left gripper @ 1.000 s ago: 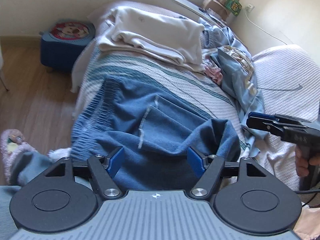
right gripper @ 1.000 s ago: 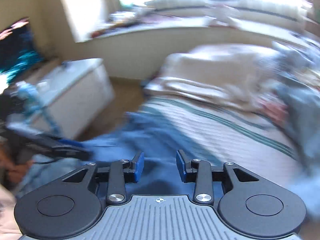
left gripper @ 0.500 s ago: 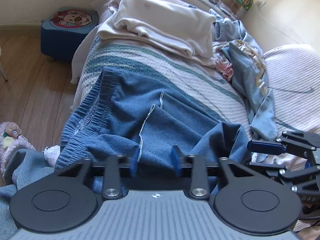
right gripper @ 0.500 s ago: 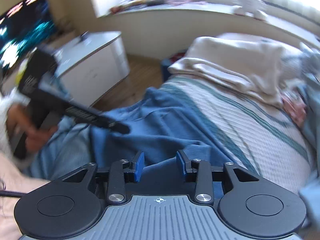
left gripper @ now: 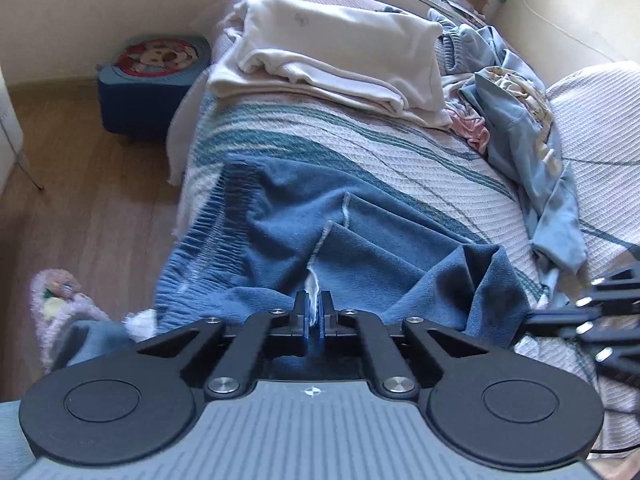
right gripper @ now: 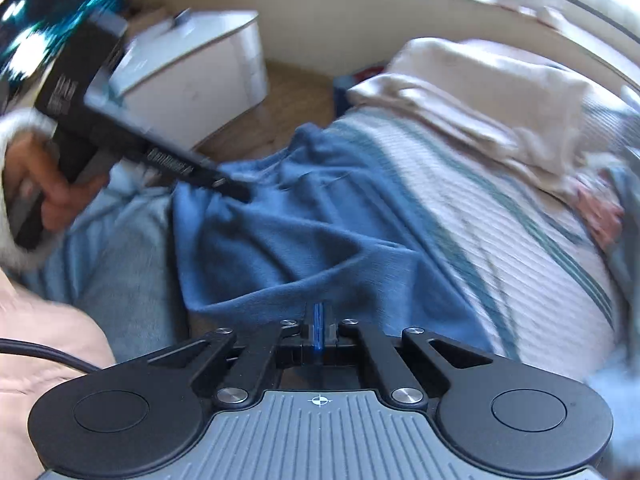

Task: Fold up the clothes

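Observation:
A dark blue fleece garment (left gripper: 360, 240) (right gripper: 300, 220) lies crumpled across the near end of the striped bed cover (left gripper: 400, 152), its ribbed waistband hanging toward the floor side. My left gripper (left gripper: 313, 312) is closing tight on a fold of it, with a white seam showing between the pads. In the right wrist view the left gripper (right gripper: 236, 191) bites the cloth's far edge. My right gripper (right gripper: 317, 322) is closing on the near hem, its pads pressed together at the cloth's edge. Blurred at the right of the left wrist view, the right gripper (left gripper: 538, 317) sits at the garment's corner.
A stack of folded cream clothes (left gripper: 340, 56) sits at the bed's far end. A heap of light blue clothes (left gripper: 520, 128) with a pink item (left gripper: 474, 132) lies to its right. A blue stool (left gripper: 156, 76), wooden floor (left gripper: 80, 200) and a white cabinet (right gripper: 192, 76) lie left.
Both grippers' jaws have gone from open to shut on the blue garment. The left one has edged forward onto the fold; the right one has rolled and come down at the hem.

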`<state>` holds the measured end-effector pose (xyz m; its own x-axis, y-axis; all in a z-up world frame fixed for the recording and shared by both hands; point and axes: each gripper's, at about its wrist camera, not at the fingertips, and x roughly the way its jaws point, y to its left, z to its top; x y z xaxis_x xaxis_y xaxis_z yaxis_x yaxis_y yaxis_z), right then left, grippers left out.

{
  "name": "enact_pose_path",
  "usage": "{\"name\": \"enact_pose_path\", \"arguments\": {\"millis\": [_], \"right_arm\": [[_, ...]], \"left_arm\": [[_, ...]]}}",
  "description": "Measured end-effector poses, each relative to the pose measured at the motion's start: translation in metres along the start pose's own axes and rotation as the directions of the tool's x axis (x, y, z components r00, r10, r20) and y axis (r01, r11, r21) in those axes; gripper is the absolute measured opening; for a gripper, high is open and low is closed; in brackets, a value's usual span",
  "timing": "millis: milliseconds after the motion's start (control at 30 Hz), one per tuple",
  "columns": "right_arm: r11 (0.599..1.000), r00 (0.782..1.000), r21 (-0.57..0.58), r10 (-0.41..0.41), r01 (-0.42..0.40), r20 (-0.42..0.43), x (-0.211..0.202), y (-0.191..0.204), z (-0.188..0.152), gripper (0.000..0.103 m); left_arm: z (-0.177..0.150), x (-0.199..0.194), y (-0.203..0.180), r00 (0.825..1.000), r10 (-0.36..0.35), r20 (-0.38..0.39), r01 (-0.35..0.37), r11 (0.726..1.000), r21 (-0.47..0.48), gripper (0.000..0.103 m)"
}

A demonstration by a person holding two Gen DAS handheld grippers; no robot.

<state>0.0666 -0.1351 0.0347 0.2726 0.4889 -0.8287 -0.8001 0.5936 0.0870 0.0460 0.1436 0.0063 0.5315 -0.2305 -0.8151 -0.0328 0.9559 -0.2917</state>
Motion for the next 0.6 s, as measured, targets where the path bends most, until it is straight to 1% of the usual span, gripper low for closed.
{"name": "enact_pose_path", "arguments": {"millis": [67, 133, 167, 200, 233, 267, 300, 367, 433, 467, 500, 533, 600], "right_arm": [[0.999, 0.999, 0.033, -0.039, 0.038, 0.024, -0.016, -0.006, -0.008, 0.0], [0.998, 0.997, 0.049, -0.047, 0.044, 0.066, -0.027, -0.01, -0.014, 0.002], [0.999, 0.997, 0.038, -0.039, 0.036, 0.073, -0.029, -0.009, -0.015, 0.007], [0.999, 0.997, 0.012, -0.035, 0.035, 0.072, -0.029, -0.006, -0.014, 0.015], [0.999, 0.996, -0.028, -0.037, 0.039, 0.075, -0.03, -0.001, -0.012, 0.029], [0.996, 0.996, -0.077, -0.035, 0.042, 0.085, -0.03, 0.005, -0.011, 0.032], [0.991, 0.995, -0.129, -0.03, 0.042, 0.092, -0.029, 0.012, -0.009, 0.033], [0.973, 0.997, -0.226, -0.022, 0.039, 0.077, -0.021, 0.021, -0.001, 0.034], [0.949, 0.998, -0.312, -0.035, 0.05, 0.053, -0.011, 0.025, 0.007, 0.034], [0.936, 0.998, -0.346, -0.05, 0.063, 0.045, -0.006, 0.026, 0.011, 0.034], [0.923, 0.997, -0.377, -0.069, 0.078, 0.04, 0.0, 0.026, 0.015, 0.034], [0.912, 0.996, -0.401, -0.081, 0.088, 0.033, 0.005, 0.026, 0.018, 0.034], [0.906, 0.996, -0.414, -0.086, 0.086, 0.019, 0.011, 0.023, 0.023, 0.034]], "left_arm": [[0.0, -0.007, 0.002, 1.0, 0.009, 0.013, -0.009, 1.0, 0.014, 0.004], [0.001, -0.005, 0.005, 1.0, 0.026, 0.007, -0.026, 1.0, 0.015, 0.004], [0.001, -0.003, 0.007, 1.0, 0.028, 0.004, -0.028, 1.0, 0.01, 0.004], [0.001, -0.002, 0.009, 1.0, 0.028, 0.0, -0.028, 1.0, 0.001, 0.004], [0.001, -0.004, 0.008, 1.0, 0.021, 0.005, -0.021, 1.0, -0.004, 0.004], [0.0, -0.005, 0.007, 1.0, 0.014, 0.01, -0.014, 1.0, -0.01, 0.005], [0.0, -0.007, 0.007, 1.0, 0.007, 0.015, -0.007, 1.0, -0.015, 0.009], [-0.002, -0.014, 0.005, 1.0, -0.004, 0.017, 0.005, 1.0, -0.02, 0.034], [-0.007, -0.025, 0.003, 0.999, 0.001, 0.039, -0.001, 1.0, -0.008, 0.042], [-0.01, -0.032, 0.004, 0.999, 0.007, 0.044, -0.007, 1.0, 0.001, 0.044], [-0.014, -0.037, 0.008, 0.999, 0.023, 0.044, -0.024, 1.0, 0.001, 0.052], [-0.018, -0.043, 0.011, 0.998, 0.04, 0.043, -0.04, 0.999, 0.001, 0.063], [-0.025, -0.049, 0.026, 0.996, 0.085, 0.04, -0.084, 0.996, -0.03, 0.066]]}}
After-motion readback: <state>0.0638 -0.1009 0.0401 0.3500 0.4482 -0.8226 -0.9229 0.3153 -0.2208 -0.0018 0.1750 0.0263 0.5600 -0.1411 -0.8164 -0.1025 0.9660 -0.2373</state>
